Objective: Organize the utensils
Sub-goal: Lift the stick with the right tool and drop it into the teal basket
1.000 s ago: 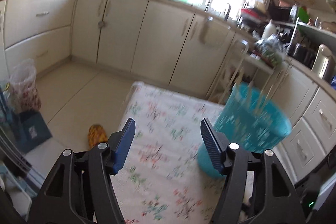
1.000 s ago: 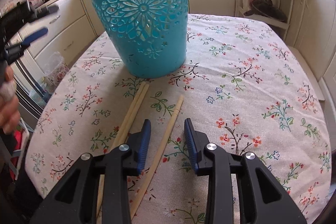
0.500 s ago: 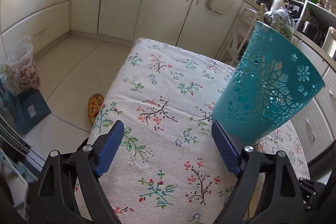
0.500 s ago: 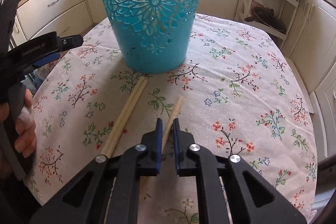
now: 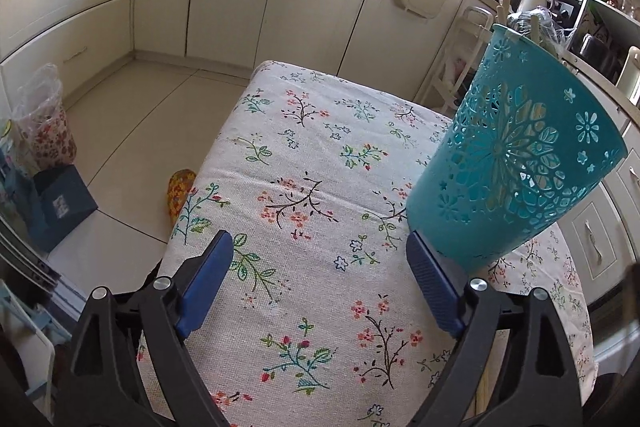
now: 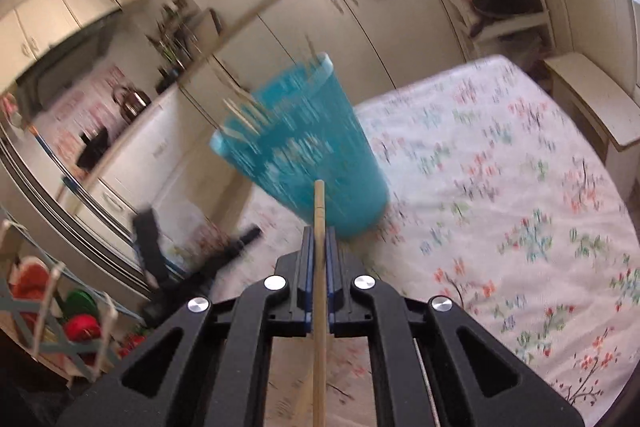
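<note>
We view the table (image 5: 320,155), draped in a floral cloth, from 2 hand-held grippers. Ahead of the left gripper (image 5: 320,285) and to its right stands the teal basket (image 5: 516,163), a perforated cup upright on the cloth, with pale stick ends showing above its rim; whether the gripper's right pad touches the basket's base we cannot tell. The left gripper is spread wide and grips nothing, as it was 1 s ago. Against the picture from 0.5 s ago, its view has barely shifted: the basket sits slightly nearer the right pad.

The larger change lies with the right gripper (image 6: 319,251). Its pads are clenched on 1 chopstick (image 6: 319,211), which runs straight forward between them, its tip pointing toward the blurred basket (image 6: 300,151) ahead. At 0.5 s ago the pads were closing on this stick while it lay on the cloth; 1 s ago they stood apart over it. Now the view is tilted and smeared by motion, with cabinets and the table swung to the right, so we judge that the stick is lifted clear and in transit. The left gripper (image 6: 192,255) appears low and to the left, blurred.

For the task, we read this as pickup done and delivery into the basket pending. The 2 other sticks seen earlier beside this one are not clearly visible now.
</note>
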